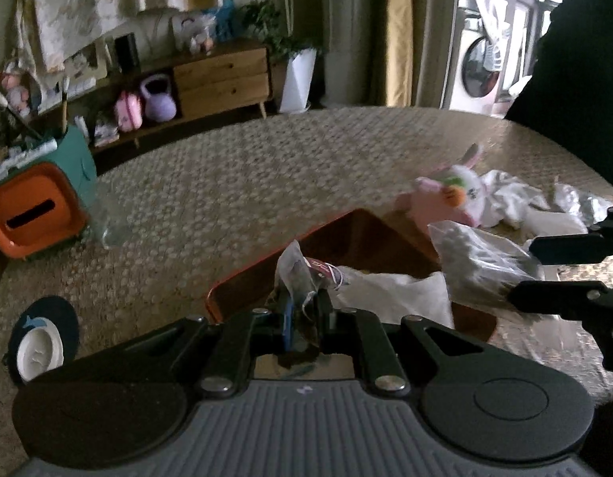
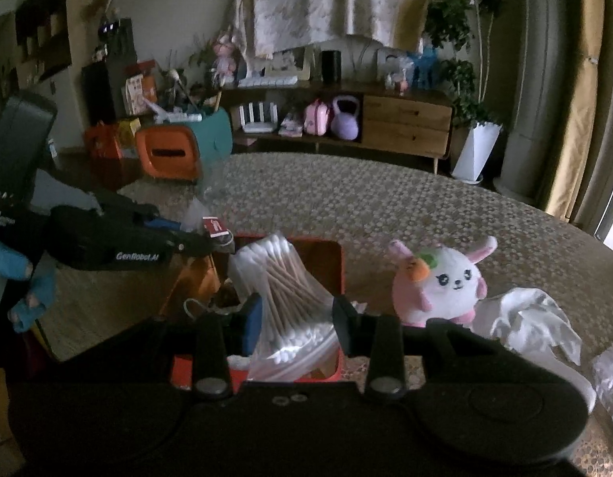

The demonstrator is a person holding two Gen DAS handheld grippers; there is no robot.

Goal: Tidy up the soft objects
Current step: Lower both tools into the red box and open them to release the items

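Left gripper (image 1: 304,310), marked "GenRobot.AI", pinches a small clear bag with a red tag (image 1: 296,274) over the orange box (image 1: 266,266). Right gripper (image 2: 297,320) stands spread around a cotton swab bag (image 2: 284,290) above the box. Plush bunny (image 2: 445,282) sits at 3 o'clock of the box, on the patterned cloth.

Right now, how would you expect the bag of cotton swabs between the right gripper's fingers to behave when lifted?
The bag of cotton swabs looks thin, clear and crinkled, so probably floppy and light. Its glossy film may slip in the right gripper, and the loose sticks could shift inside over the orange box.
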